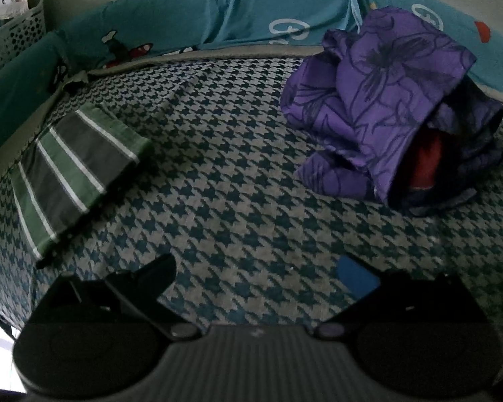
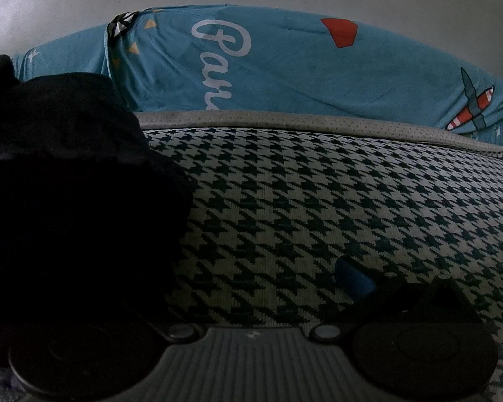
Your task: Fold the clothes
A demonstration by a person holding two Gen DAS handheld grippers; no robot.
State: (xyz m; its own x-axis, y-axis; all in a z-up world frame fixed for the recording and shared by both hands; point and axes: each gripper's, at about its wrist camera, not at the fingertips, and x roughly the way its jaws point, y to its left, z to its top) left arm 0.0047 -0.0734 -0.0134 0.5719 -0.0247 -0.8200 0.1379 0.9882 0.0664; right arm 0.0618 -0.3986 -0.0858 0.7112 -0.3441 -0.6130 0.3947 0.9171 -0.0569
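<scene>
Open lane: bare houndstooth bed cover [image 1: 224, 167] runs from the left claw [image 1: 256, 276] up the middle to the teal bedding [image 1: 251, 10] along the far edge. Left side blocked by the folded green striped garment [image 1: 73, 171], lying flat; white perforated basket [image 1: 13, 37] behind it. Right side blocked by the tall purple floral clothes pile [image 1: 392, 100]. Right wrist view: dark cloth [image 2: 67, 184] fills the left half and hides one finger; cover to its right is free.
</scene>
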